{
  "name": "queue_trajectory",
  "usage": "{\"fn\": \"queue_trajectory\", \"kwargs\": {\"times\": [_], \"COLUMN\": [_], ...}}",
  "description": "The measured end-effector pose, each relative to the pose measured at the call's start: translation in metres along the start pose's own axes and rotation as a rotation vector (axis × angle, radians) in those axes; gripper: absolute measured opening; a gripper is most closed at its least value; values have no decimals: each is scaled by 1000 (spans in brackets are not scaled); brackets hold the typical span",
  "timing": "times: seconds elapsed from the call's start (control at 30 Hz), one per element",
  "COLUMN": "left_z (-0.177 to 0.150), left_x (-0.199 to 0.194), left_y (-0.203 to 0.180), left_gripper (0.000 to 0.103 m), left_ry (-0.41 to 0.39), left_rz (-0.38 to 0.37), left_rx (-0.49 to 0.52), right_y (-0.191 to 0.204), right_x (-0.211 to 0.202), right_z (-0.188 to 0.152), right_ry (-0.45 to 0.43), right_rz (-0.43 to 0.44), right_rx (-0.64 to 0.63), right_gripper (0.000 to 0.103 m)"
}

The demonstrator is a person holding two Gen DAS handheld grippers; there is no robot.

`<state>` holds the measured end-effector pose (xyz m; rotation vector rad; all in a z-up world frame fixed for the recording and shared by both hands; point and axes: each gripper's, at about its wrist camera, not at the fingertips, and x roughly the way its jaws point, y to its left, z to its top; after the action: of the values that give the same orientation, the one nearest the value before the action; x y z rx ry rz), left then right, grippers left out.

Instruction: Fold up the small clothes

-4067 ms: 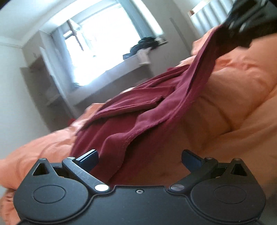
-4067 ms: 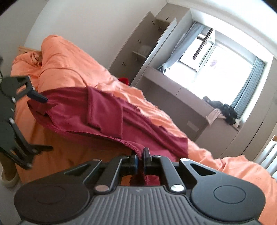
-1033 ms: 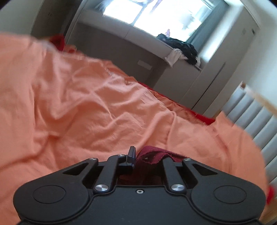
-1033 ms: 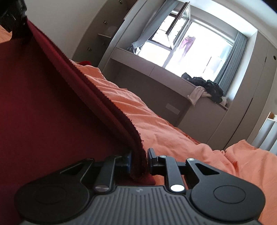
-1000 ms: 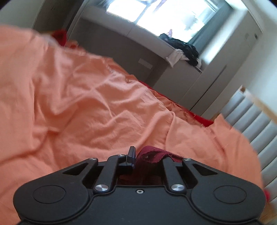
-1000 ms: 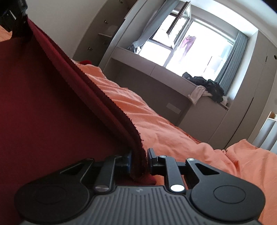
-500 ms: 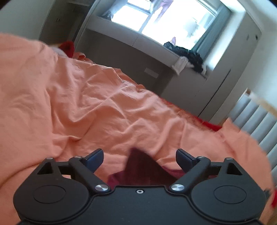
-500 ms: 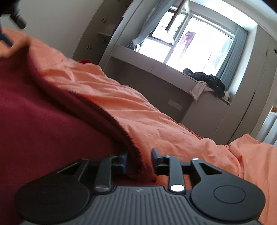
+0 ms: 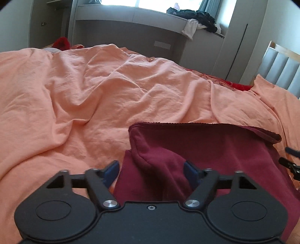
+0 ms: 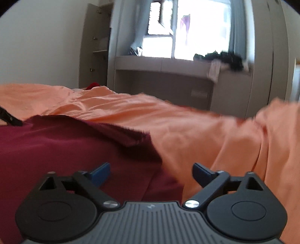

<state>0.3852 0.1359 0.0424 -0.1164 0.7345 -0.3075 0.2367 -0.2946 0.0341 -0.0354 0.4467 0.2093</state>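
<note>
A maroon garment (image 9: 215, 144) lies folded on the orange duvet (image 9: 93, 84), its hemmed edge turned away from me. My left gripper (image 9: 151, 171) hangs low over its near left corner. A raised fold of the cloth stands between the jaws, which are closing with the blue pads apart from it. In the right wrist view the garment (image 10: 56, 142) fills the lower left. My right gripper (image 10: 151, 172) is above its right edge, jaws opening wide and gripping nothing. Each gripper shows at the edge of the other's view.
The rumpled duvet (image 10: 206, 131) covers the whole bed. A grey padded headboard (image 9: 277, 71) stands at the right. Behind the bed a window bench (image 9: 131, 15) carries a heap of dark clothes (image 9: 195, 13). A red item (image 9: 61, 42) lies at the far left.
Both grippers have let go of the maroon garment, which has dropped flat onto the duvet. The left one sank towards it; the right one shifted sideways and rolled level.
</note>
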Motion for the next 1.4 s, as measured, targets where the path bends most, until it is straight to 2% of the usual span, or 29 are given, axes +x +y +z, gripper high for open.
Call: {"fn": "queue_trajectory", "kwargs": {"times": [0.07,0.1,0.17,0.27,0.3,0.4,0.43,0.5,0.6,0.7,0.87,0.97,1.0,1.03,1.1,1.13,1.23,1.27,1.3,1.4], "left_z": [0,0,0,2,4,10,12,13,9,6,7,6,6,6,6,6,6,6,7,9], "left_x": [1,1,0,-7,-11,-27,-30,-28,-10,-2,-9,-6,-5,-3,-1,-1,-3,-5,-6,-5], "left_y": [-1,-1,-1,-3,-4,-8,-10,-10,-9,-4,-8,-14,-14,-14,-14,-13,-8,-7,-6,-7], "left_gripper": [44,39,18,12,11,11,11,11,13,15,14,14,14,14,14,14,11,9,8,7], "left_ry": [0,-4,-14,-62,-83,-137,-144,-122,-67,-44,-89,-95,-91,-86,-78,-77,-85,-90,-95,-98], "left_rz": [7,10,17,35,44,38,39,46,68,74,79,110,116,119,124,123,119,122,123,130], "left_rx": [-10,-18,-30,-54,-59,-50,-40,-34,-33,-46,-36,-7,-3,-2,-2,-7,-41,-52,-61,-67], "right_y": [-11,-16,-25,-32,-31,-22,-16,-9,-3,-5,-8,-9,-9,-9,-9,-9,-10,-11,-12,-21], "right_x": [1,2,4,2,1,2,5,10,11,5,-9,-5,-2,2,12,17,31,34,37,31], "right_z": [-3,-4,-6,-5,-5,-4,-5,-7,-6,-1,9,9,9,9,11,13,17,18,18,16], "right_ry": [15,24,33,23,18,31,40,56,53,46,25,30,34,41,48,46,43,42,44,10], "right_rz": [33,45,65,78,81,78,79,78,52,27,28,44,50,51,77,84,80,85,81,78], "right_rx": [83,123,182,209,200,145,125,90,68,87,100,90,79,68,46,37,29,42,62,118], "right_gripper": [83,79,72,70,67,43,33,18,9,7,7,12,19,34,56,58,56,36,10,9]}}
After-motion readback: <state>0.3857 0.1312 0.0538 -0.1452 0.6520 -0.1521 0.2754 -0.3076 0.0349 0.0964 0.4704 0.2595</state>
